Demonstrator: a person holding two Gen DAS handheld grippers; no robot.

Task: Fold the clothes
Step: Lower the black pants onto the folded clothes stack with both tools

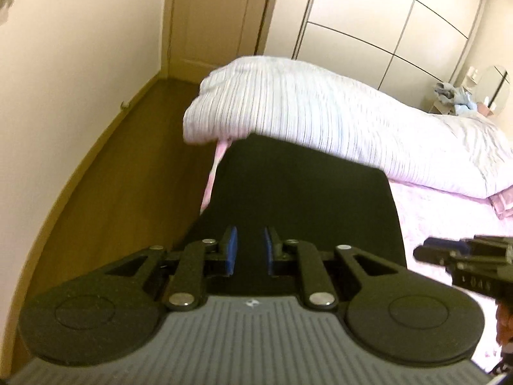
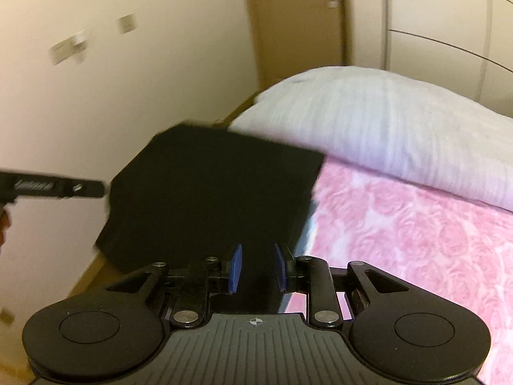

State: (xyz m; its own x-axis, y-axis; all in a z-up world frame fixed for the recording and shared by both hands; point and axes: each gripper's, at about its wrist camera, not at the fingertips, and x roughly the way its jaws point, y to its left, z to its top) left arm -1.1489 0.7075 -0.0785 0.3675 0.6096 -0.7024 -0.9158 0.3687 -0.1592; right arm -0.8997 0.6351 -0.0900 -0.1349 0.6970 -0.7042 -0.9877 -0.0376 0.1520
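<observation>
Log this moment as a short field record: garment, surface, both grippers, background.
garment: black garment, flat panel, far edge near the striped duvet
surface: bed with pink floral cover
left gripper: jaws apart, garment between them
right gripper: jaws apart, over the garment's near edge
background: closed door, wardrobe, wooden floor

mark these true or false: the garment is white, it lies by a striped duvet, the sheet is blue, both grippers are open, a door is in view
1. The garment is white. False: it is black.
2. It lies next to a striped duvet. True.
3. The bed sheet is blue. False: it is pink with a rose pattern.
4. The left gripper and right gripper both have their fingers apart. True: blue pads show with a gap between them.
5. A closed door is in view. True.
</observation>
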